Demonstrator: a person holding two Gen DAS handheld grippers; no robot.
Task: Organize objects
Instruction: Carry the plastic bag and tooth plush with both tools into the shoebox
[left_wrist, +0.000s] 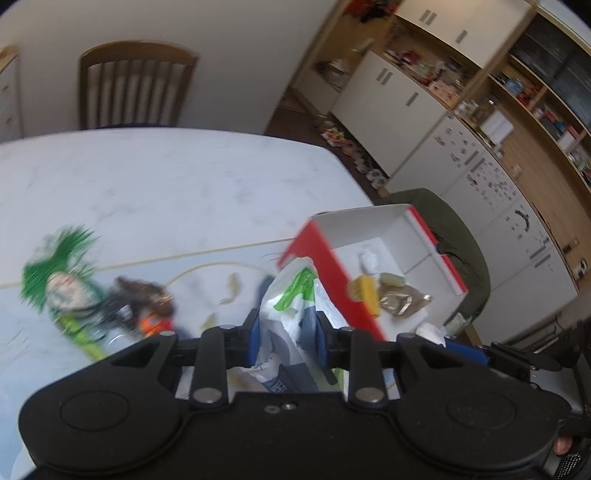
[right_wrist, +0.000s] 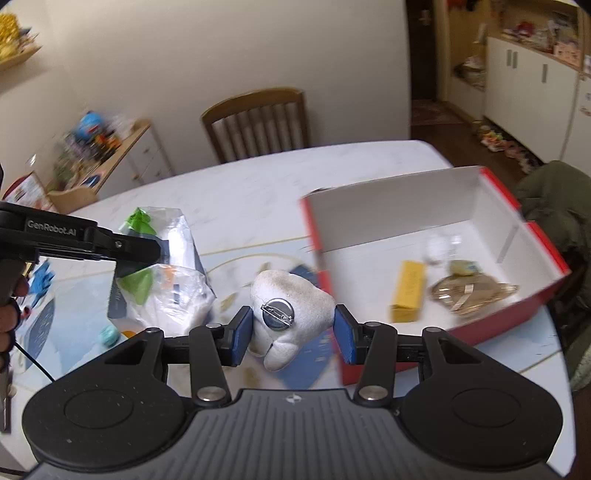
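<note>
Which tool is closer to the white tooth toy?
Right. The right tool has the tooth toy between its fingers. The left tool is off to its left, holding the plastic bag.

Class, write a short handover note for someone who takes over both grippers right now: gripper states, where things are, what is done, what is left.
Left gripper: shut on the plastic bag, beside the red box.
Right gripper: fingers either side of the white tooth-shaped plush toy; whether it grips is unclear.
Done: a yellow packet and a tan wrapped item lie in the box.
Left: bag, plush toy, and the green-haired doll on the table.
</note>
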